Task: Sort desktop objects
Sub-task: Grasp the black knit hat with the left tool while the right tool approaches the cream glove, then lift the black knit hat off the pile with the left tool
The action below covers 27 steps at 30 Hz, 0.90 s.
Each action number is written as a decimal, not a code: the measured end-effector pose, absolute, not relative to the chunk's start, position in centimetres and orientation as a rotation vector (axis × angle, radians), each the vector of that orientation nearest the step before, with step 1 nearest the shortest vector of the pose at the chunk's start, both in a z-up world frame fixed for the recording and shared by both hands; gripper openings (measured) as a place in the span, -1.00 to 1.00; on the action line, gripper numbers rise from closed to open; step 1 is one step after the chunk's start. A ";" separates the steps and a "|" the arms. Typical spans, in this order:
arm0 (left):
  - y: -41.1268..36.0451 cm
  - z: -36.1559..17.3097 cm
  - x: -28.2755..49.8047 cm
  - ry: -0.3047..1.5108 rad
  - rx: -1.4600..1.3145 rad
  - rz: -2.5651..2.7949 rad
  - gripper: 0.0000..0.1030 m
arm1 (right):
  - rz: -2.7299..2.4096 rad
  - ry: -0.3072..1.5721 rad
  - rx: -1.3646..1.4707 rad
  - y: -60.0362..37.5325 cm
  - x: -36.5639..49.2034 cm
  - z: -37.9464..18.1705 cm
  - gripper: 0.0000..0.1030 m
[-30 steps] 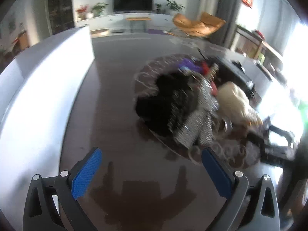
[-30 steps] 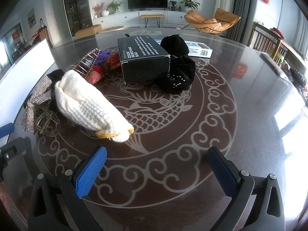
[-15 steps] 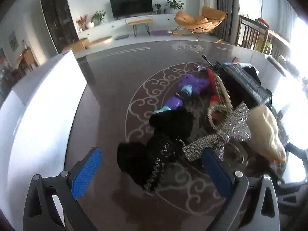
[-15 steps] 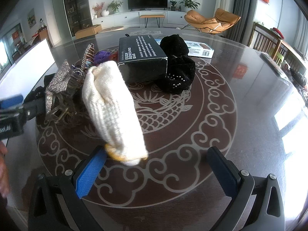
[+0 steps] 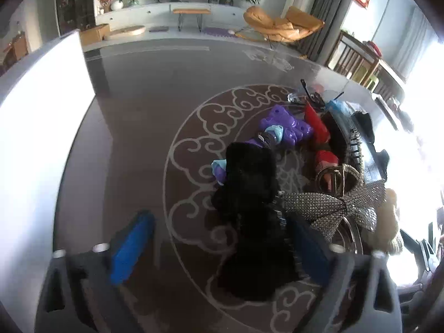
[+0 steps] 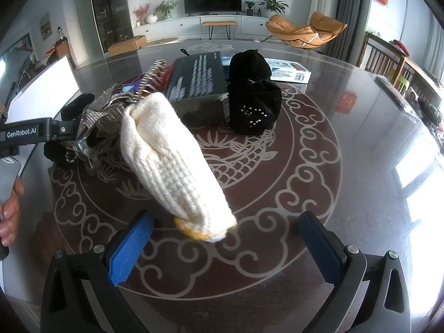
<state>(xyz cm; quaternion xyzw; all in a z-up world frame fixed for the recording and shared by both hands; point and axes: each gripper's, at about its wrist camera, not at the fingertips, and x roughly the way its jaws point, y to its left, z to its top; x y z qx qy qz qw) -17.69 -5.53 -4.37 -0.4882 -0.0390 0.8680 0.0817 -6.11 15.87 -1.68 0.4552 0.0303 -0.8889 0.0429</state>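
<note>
A pile of hair accessories lies on the dark round table (image 5: 133, 127). In the left wrist view a black fuzzy hair piece (image 5: 249, 194) sits between the blue pads of my left gripper (image 5: 220, 247). Its jaws are closing, with a gap still at the left pad (image 5: 133, 247). A silver rhinestone bow (image 5: 333, 208) and purple clips (image 5: 285, 127) lie beside it. In the right wrist view a white knitted piece (image 6: 172, 161) slants up, its yellow-tipped end just above my open right gripper (image 6: 224, 247). The left gripper (image 6: 75, 138) reaches into the pile from the left.
A black box (image 6: 199, 83) and a black beaded fabric piece (image 6: 254, 102) stand behind the pile, with a flat white carton (image 6: 288, 72) further back. A white panel (image 5: 36, 138) rises along the table's left side. A person's hand (image 6: 8, 216) shows at the left edge.
My left gripper moved into the pile, the black piece came between its fingers and they narrowed. The white knitted piece tipped up and swung towards my unmoved right gripper.
</note>
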 end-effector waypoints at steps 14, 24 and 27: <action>-6.9 -4.9 -5.7 0.018 -1.406 2.623 0.72 | -2.718 0.092 1.393 15.9 -6.1 -1.7 1.00; -6.9 -5.9 -7.4 0.103 -1.407 2.680 1.00 | -2.718 0.092 1.393 15.8 -6.1 -1.7 1.00; -7.0 -5.9 -7.3 0.099 -1.404 2.682 1.00 | -2.719 0.093 1.393 15.8 -6.1 -1.8 1.00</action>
